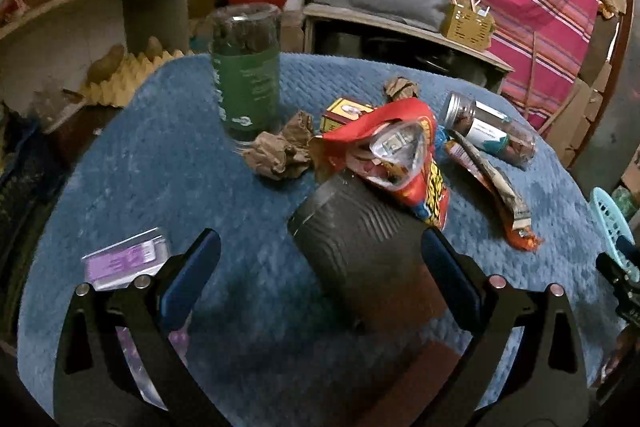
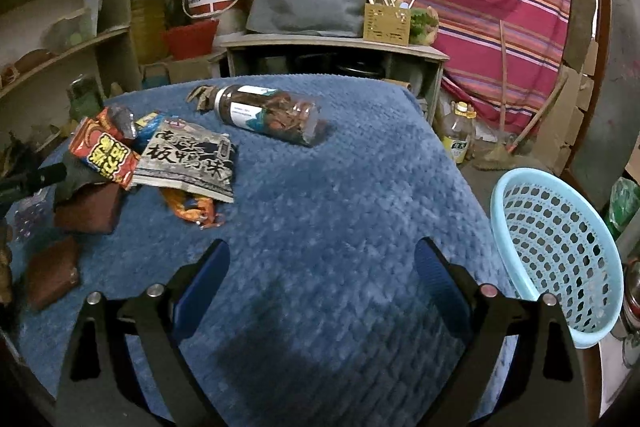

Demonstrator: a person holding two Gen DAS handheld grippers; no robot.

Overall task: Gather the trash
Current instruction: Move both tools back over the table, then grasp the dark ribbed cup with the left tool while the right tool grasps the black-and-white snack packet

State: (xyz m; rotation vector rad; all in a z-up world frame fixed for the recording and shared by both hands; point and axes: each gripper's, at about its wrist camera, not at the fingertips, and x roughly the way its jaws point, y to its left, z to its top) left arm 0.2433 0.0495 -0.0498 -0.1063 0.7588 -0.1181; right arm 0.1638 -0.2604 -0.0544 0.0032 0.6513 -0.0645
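A blue quilted cloth (image 2: 340, 195) covers the table and carries everything else. At its right edge, just off the table, a light blue perforated plastic basket (image 2: 560, 251) stands tilted with its mouth toward the cloth, and nothing shows inside it. The left gripper (image 1: 320, 263) is spread wide, its right finger beside a dark ribbed cup (image 1: 356, 247) that lies tilted between the fingers; whether the pad touches the cup cannot be told. The right gripper (image 2: 322, 267) is also spread wide over bare cloth, holding nothing. A tall clear jar with a green label (image 1: 245, 75) stands upright at the far left of the cloth. A smaller clear jar with a metal lid (image 2: 266, 113) lies on its side at the far middle. The trash is piled mid-table: a red snack bag (image 1: 404, 151) rests against the cup's rim, a grey-black printed wrapper (image 2: 188, 159) lies just beside it over an orange wrapper (image 2: 196, 213), and crumpled brown paper (image 1: 280, 151) sits near the green jar. A purple packet (image 1: 124, 259) lies by the left finger.
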